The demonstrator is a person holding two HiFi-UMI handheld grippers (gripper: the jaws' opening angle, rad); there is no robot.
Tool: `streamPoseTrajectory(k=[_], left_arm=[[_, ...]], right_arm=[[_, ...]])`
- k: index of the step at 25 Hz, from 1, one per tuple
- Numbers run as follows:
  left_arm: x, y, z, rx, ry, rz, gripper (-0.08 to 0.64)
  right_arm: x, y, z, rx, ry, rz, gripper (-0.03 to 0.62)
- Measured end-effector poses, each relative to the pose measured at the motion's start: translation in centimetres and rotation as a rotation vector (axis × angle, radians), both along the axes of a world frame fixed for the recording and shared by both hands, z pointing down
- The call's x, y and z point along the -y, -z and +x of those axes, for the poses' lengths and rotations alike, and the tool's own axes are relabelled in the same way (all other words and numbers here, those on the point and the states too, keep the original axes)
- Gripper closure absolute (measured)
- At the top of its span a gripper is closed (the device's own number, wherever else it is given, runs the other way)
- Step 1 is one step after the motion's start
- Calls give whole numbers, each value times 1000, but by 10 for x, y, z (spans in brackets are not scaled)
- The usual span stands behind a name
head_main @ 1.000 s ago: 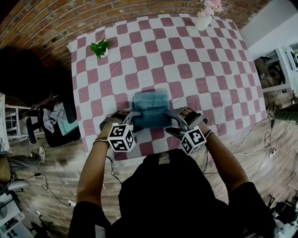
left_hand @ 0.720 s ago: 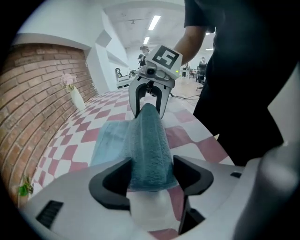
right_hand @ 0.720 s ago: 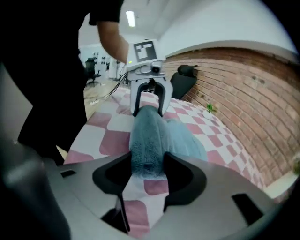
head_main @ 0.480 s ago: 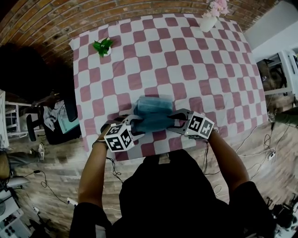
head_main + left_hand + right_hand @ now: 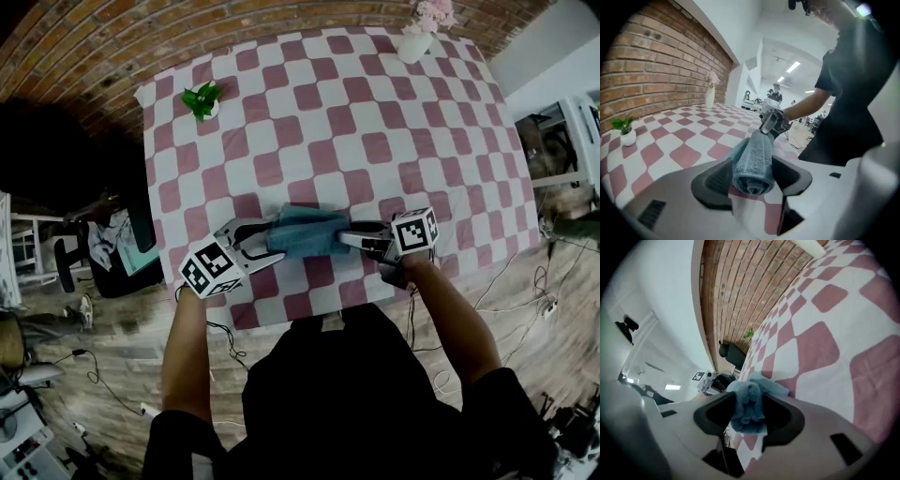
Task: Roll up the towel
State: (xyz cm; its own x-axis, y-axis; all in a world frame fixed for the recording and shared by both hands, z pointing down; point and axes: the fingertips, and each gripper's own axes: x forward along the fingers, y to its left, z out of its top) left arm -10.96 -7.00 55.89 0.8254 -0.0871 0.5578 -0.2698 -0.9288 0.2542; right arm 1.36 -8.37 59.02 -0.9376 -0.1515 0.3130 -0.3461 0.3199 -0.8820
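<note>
- Head view: towel, rolled tight now rather than folded flat, at near edge of tabletop.
- Pinched at left end by left claw, at right end by right claw, both just clamped tighter.
- Looks nearly done.

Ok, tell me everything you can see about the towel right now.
The towel is blue-grey terry cloth, rolled into a short, thick cylinder; the spiral of layers shows at its left end. It lies crosswise in front of the person, over the near part of the pink-and-white checked tablecloth. The left gripper clamps one end and the right gripper the other; both sets of jaws have just been closing on it. Whether it touches the tablecloth is unclear.
</note>
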Motion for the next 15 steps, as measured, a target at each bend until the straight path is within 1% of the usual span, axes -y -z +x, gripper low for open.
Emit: streamPoseTrajectory(k=[2,4,6,8,10,12,14,15], left_arm=[[12,0,-4,-13,72,12,293],[24,-1,-6,-31,153,19,290],[36,2,-8,-52,228,40,285],[42,4,-10,-54,285,64,281],[49,0,-12,-11,345,104,281],[60,-8,-13,67,392,181,284],[72,-10,-9,142,401,276,307],[78,-11,-7,174,396,315,321]], right_arm=[[9,2,4,1,-86,-14,407],[20,3,12,-16,-184,-13,407],[30,2,20,-58,-263,11,416],[35,-1,25,-110,-310,46,416],[39,-5,27,-147,-356,68,419],[44,-6,30,-181,-397,98,419],[52,-1,34,-228,-431,173,419],[55,6,36,-258,-439,237,419]])
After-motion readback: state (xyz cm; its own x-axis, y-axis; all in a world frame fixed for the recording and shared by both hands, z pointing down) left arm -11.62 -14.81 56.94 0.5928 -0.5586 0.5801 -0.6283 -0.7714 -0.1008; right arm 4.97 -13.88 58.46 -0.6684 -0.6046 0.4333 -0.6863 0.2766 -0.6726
